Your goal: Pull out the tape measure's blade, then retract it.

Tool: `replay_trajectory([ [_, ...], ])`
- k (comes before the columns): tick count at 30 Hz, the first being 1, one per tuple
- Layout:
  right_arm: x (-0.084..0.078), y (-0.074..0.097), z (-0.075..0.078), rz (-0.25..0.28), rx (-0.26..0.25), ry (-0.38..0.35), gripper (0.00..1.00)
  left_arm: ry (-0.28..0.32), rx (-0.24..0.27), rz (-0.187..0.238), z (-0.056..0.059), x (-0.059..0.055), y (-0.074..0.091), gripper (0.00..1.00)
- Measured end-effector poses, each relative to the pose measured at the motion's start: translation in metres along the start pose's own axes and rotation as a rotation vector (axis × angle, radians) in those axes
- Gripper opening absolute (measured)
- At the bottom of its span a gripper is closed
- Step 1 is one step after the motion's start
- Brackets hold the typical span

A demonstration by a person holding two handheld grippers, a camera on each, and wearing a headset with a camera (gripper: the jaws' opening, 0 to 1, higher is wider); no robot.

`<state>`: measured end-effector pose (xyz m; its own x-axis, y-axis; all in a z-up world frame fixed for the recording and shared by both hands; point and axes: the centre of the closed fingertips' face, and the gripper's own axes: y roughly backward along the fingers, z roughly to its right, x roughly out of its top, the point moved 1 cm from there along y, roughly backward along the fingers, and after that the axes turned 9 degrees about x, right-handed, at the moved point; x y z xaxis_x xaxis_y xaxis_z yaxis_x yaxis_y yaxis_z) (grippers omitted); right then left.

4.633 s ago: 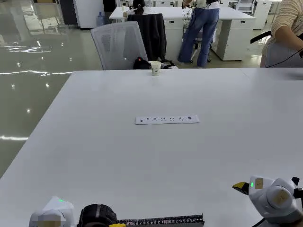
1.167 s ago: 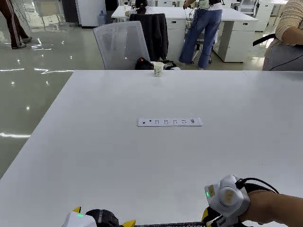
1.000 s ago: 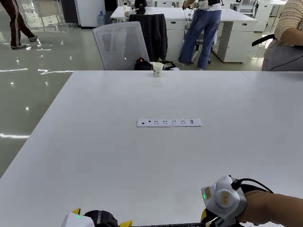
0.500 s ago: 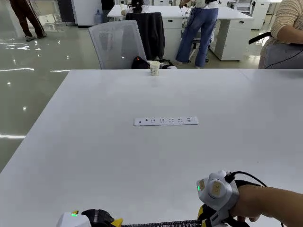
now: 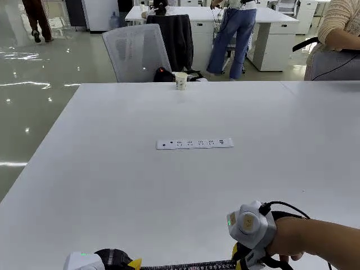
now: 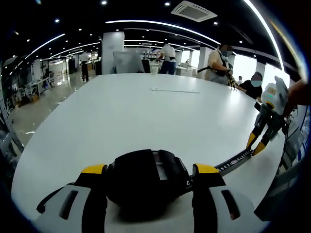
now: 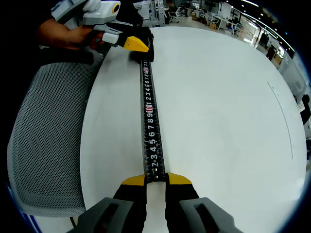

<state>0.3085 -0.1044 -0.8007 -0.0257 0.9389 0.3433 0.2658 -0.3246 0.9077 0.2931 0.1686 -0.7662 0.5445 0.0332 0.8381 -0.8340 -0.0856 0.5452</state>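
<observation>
A black tape measure case (image 6: 146, 187) rests on the white table (image 5: 169, 191) near its front edge, and my left gripper (image 6: 150, 170) is shut on it with a yellow-tipped jaw on either side. The numbered blade (image 7: 149, 126) lies flat along the table from the case (image 7: 143, 46) to my right gripper (image 7: 155, 180), which is shut on the blade's end. In the head view the case (image 5: 115, 257) sits at the bottom left in the left gripper (image 5: 107, 263). From there the blade (image 5: 191, 264) runs right to the right gripper (image 5: 239, 262).
A white power strip (image 5: 194, 144) lies mid-table, and a paper cup (image 5: 180, 81) stands at the far edge. A grey mesh chair (image 7: 43, 136) sits just off the table's near edge. Behind the table are an office chair (image 5: 135, 53), desks and standing people.
4.6 s ago the right gripper stood apart, right of the drawn-out blade's end; now it is shut on that end. Over the last second it has edged slightly left.
</observation>
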Motion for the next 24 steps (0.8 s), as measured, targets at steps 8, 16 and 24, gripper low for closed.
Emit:
replay_trajectory([
  [8, 0.0003, -0.0006, -0.0016, -0.010, -0.021, 0.019, 0.11, 0.029, 0.002, -0.005, -0.0025, 0.0015, 0.0019, 0.62],
  [16, 0.0007, -0.0008, 0.0000, -0.012, -0.030, 0.022, 0.10, 0.058, -0.013, -0.003, -0.0031, 0.0026, 0.0025, 0.61],
  [24, 0.0011, -0.0009, 0.0005, -0.006, -0.038, 0.003, 0.10, 0.016, -0.010, -0.012, -0.0034, 0.0010, 0.0018, 0.60],
])
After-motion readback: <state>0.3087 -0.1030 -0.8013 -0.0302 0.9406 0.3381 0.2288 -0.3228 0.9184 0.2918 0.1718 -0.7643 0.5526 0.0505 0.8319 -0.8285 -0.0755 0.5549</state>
